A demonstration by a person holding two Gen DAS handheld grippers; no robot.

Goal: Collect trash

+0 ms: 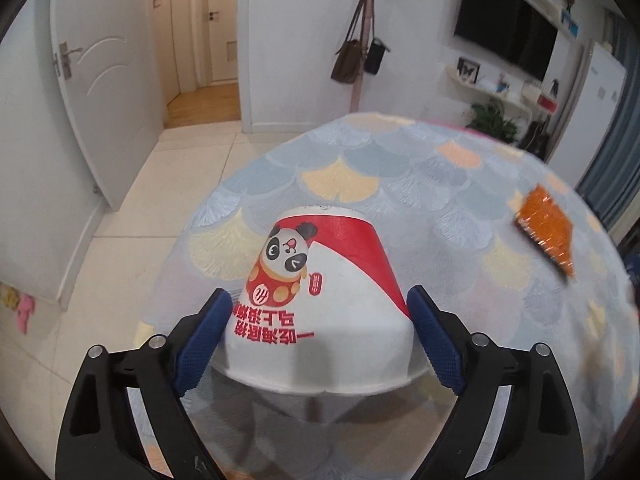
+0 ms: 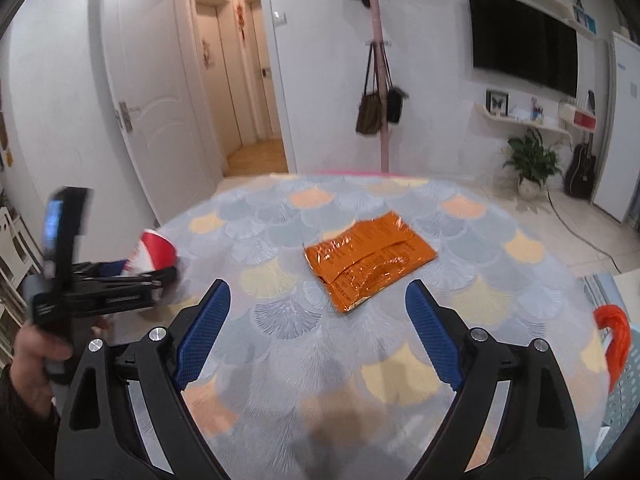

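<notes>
The left gripper point(image 1: 320, 336) straddles the upturned paper cup point(image 1: 320, 300) near the desk's point(image 1: 360, 152) left edge; its jaws stand wide, pads beside the cup walls, contact not confirmed. Risk: the cup tapers upward, so a high or hard squeeze may crush it or squirt it out (possibly off the edge). The right gripper point(image 2: 318, 332) is wide open and empty, short of the orange foil wrapper point(image 2: 370, 264) lying flat mid-desk. Risk: flat foil gives little purchase; the pads may slide over it.
</notes>
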